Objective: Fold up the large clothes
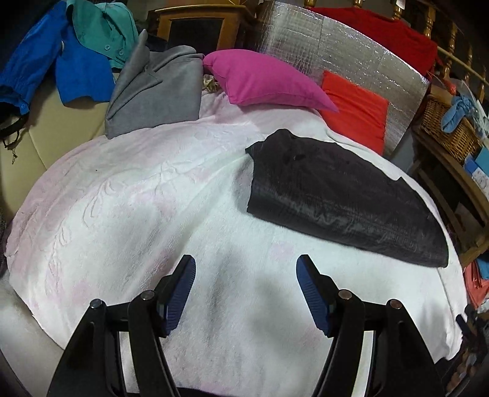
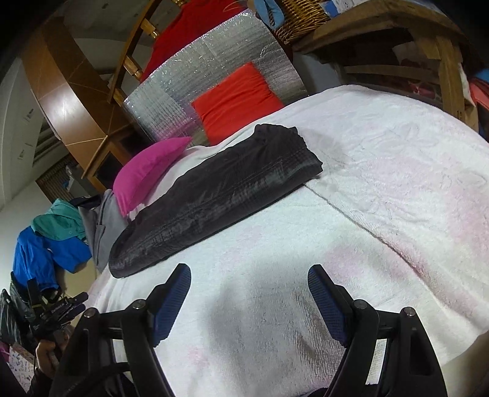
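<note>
A dark, shiny black garment (image 1: 339, 195) lies folded in a long flat rectangle on the white and pink blanket (image 1: 146, 195). It also shows in the right wrist view (image 2: 214, 195). My left gripper (image 1: 246, 262) is open and empty, above the blanket, short of the garment's near left corner. My right gripper (image 2: 249, 273) is open and empty, above the blanket (image 2: 382, 189), just in front of the garment's near end. The left gripper (image 2: 58, 311) shows at the lower left of the right wrist view.
A magenta pillow (image 1: 259, 81) and an orange pillow (image 1: 354, 111) lean on a silver foil panel (image 1: 345, 45). Grey (image 1: 156, 91), teal (image 1: 104, 27) and blue clothes (image 1: 45, 58) lie on the left. A wicker basket (image 1: 449, 128) stands on a wooden shelf to the right.
</note>
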The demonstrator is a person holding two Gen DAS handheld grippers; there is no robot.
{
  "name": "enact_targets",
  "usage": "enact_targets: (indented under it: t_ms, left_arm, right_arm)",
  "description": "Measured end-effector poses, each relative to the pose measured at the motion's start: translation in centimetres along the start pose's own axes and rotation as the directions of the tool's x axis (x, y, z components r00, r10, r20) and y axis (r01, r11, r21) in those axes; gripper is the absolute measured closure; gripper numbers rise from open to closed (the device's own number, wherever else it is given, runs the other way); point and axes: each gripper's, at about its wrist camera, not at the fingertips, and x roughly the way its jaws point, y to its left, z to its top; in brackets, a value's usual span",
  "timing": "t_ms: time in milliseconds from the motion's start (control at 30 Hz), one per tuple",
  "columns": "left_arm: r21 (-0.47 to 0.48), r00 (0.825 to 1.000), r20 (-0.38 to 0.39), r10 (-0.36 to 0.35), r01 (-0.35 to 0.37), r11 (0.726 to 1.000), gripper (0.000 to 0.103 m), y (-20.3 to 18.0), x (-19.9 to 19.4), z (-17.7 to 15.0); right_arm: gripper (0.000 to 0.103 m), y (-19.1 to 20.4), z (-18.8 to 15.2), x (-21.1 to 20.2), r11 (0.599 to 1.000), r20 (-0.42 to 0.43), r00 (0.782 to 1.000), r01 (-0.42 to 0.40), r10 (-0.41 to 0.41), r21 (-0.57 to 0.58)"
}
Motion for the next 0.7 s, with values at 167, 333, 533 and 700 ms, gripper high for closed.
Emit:
enact_targets:
  t_ms: [167, 333, 533, 700]
  left_arm:
    - [0.012, 1.000, 0.002, -0.007, 0.007, 1.000, 0.033, -0.3, -0.1, 0.9]
    - [0.039, 1.000, 0.010, -0.016, 0.016, 0.999, 0.027, -0.2, 1.2, 3.7]
    - [-0.008, 0.996, -0.023, -0.090, 0.090, 0.996, 0.021, -0.4, 6.4, 10.3]
    - [-0.088, 0.970, -0.175, -0.172, 0.158, 0.983, 0.021, -1.1, 14.2, 13.8]
  right_arm:
    - [0.021, -0.2, 0.1, 0.1, 0.999, -0.013, 1.000, -0.027, 0.027, 0.020]
    - [0.020, -0.2, 4.0, 1.3, 0.997, -0.058, 0.995, -0.082, 0.083, 0.011]
    - [0.014, -1.7, 13.4, 6.1, 0.997, -0.071, 0.995, -0.070, 0.071, 0.013]
    - [0.014, -4.9, 18.7, 14.1, 0.990, -0.212, 0.974, -0.060, 0.085, 0.125]
